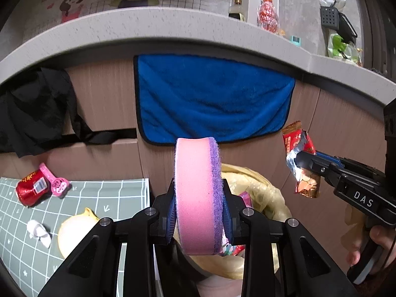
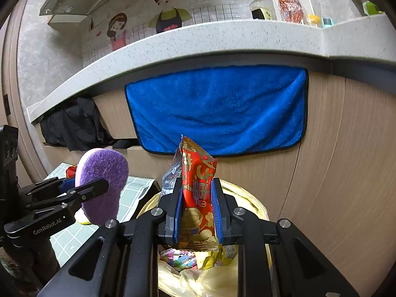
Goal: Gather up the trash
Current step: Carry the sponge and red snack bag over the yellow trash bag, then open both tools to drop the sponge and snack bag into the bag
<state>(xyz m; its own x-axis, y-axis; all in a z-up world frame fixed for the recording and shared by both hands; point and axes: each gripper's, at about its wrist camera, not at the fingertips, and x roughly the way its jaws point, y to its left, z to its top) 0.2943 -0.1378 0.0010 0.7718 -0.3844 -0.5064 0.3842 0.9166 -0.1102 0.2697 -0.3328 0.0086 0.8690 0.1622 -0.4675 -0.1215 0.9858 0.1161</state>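
My left gripper (image 1: 199,193) is shut on a pink sponge with a purple scrub side (image 1: 195,193), held upright on edge above a bin lined with a yellow bag (image 1: 259,193). The same sponge (image 2: 104,180) and left gripper (image 2: 99,188) show at the left of the right wrist view. My right gripper (image 2: 196,198) is shut on a red and gold snack wrapper (image 2: 198,193), hanging over the yellow-lined bin (image 2: 198,277), which holds colourful wrappers. In the left wrist view that wrapper (image 1: 297,148) and right gripper (image 1: 300,159) sit at the right, a hand below.
A grey-green gridded mat (image 1: 99,198) at the left carries a red packet (image 1: 32,189), a pink tag (image 1: 57,183), a crumpled white tissue (image 1: 39,232) and a pale yellow round thing (image 1: 74,235). A blue towel (image 1: 212,99) hangs on the cabinet under the stone counter (image 1: 148,24). Black cloth (image 1: 37,111) hangs left.
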